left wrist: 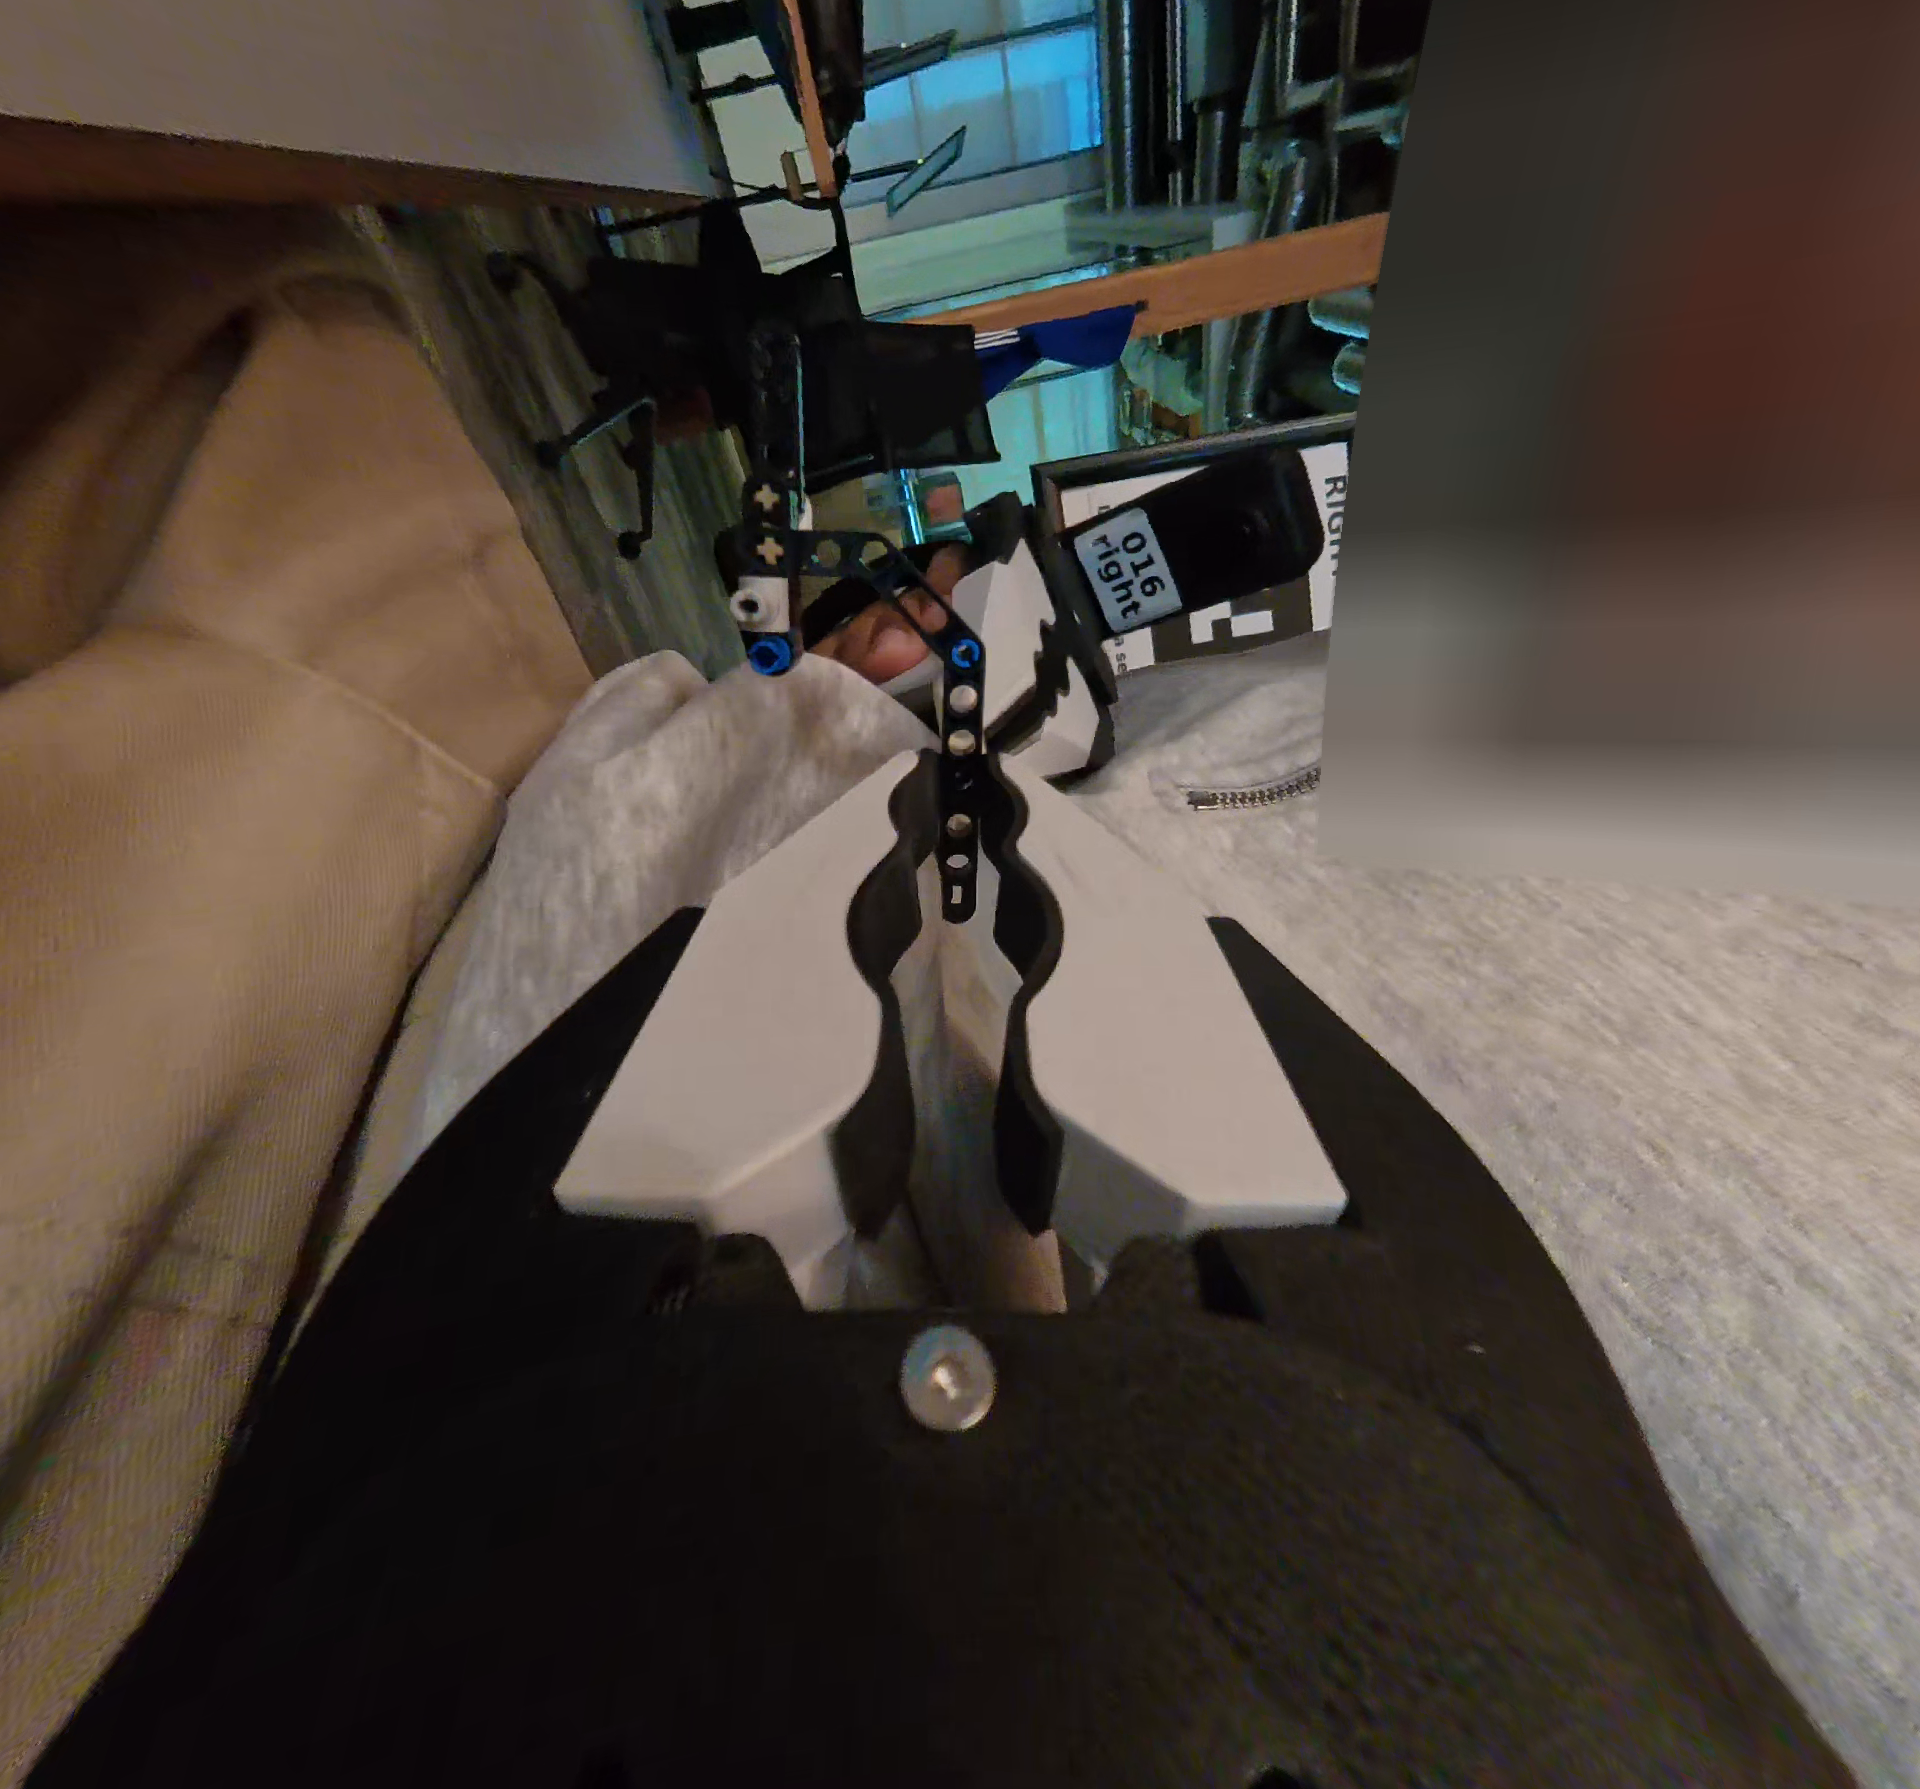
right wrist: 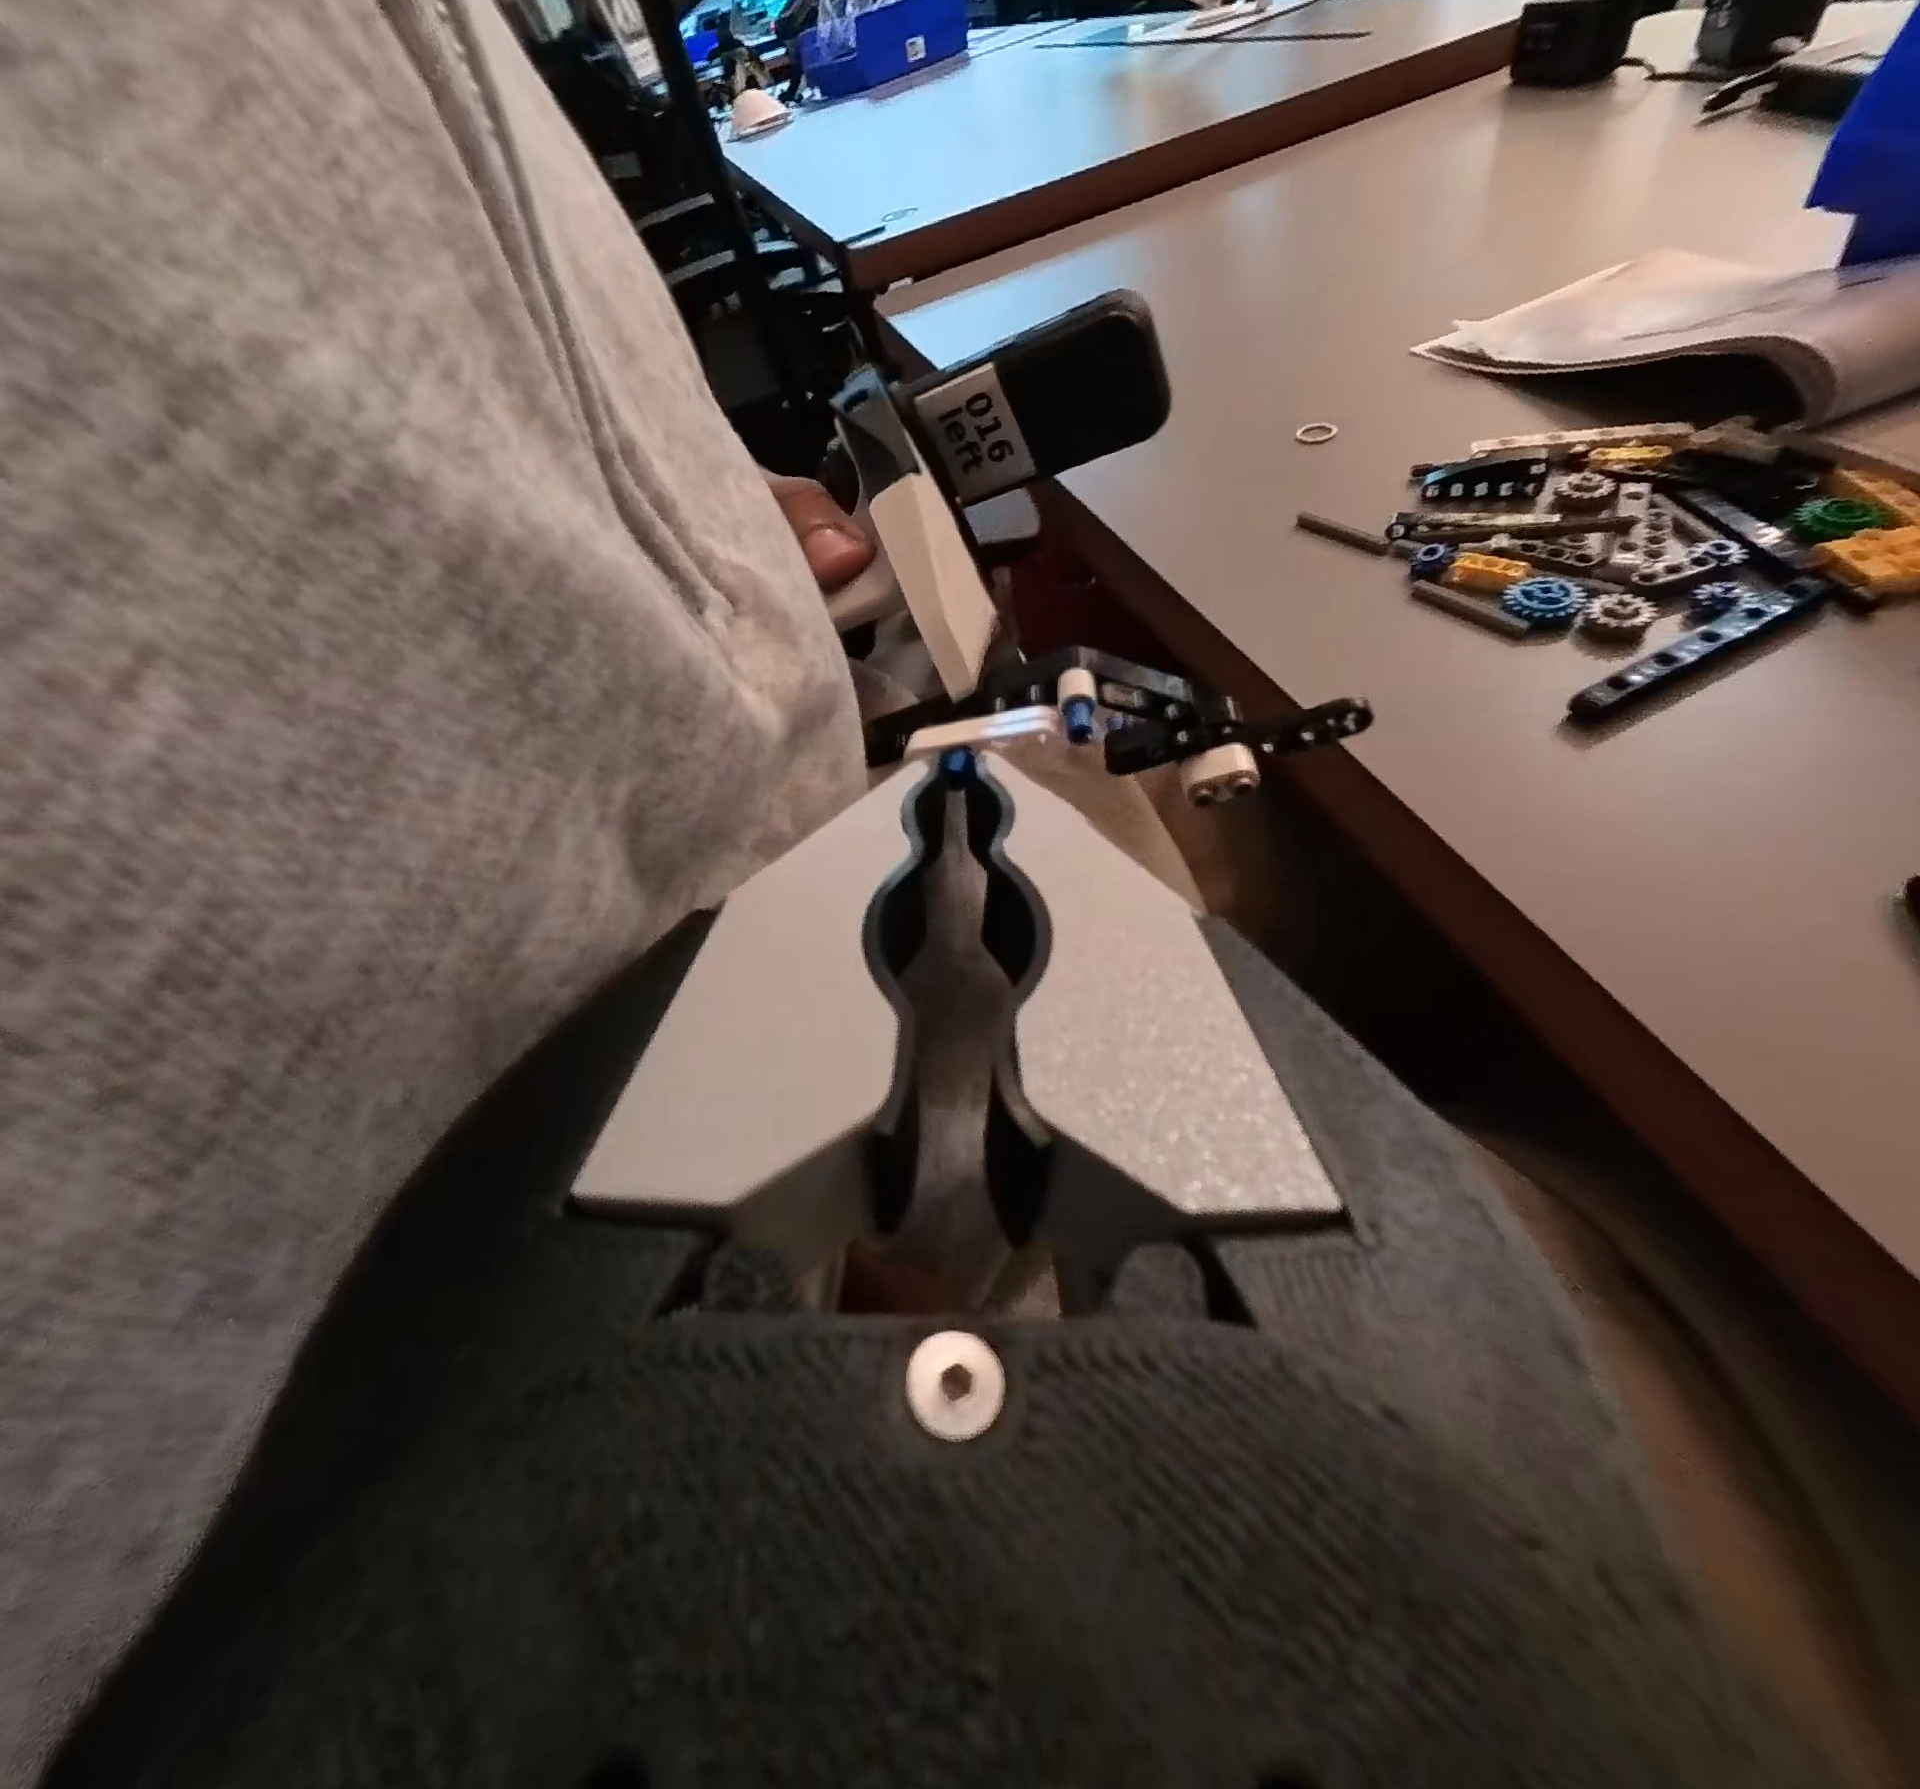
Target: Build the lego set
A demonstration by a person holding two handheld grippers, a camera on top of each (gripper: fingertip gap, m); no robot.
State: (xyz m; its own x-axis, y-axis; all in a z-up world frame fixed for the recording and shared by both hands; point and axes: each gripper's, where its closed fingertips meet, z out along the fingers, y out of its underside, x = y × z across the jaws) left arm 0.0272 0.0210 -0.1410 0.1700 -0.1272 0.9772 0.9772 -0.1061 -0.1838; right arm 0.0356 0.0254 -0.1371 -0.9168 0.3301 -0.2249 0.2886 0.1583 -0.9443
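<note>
Grey sweatshirt fabric crowds the black beam assembly, held off the table against the person's body; snagging there could twist it apart. The left gripper clamps its black beam end, while the right gripper pinches a blue pin that could slip free and drop.

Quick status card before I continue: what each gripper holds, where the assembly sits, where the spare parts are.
left gripper: shut on the black beam of the lego assembly
right gripper: shut on a blue pin, its tip at a white piece of the assembly
lego assembly: held in the air off the table edge, close to the person's grey sweater
loose lego parts: piled on the table, apart from both grippers
booklet: lying on the table behind the pile
</note>
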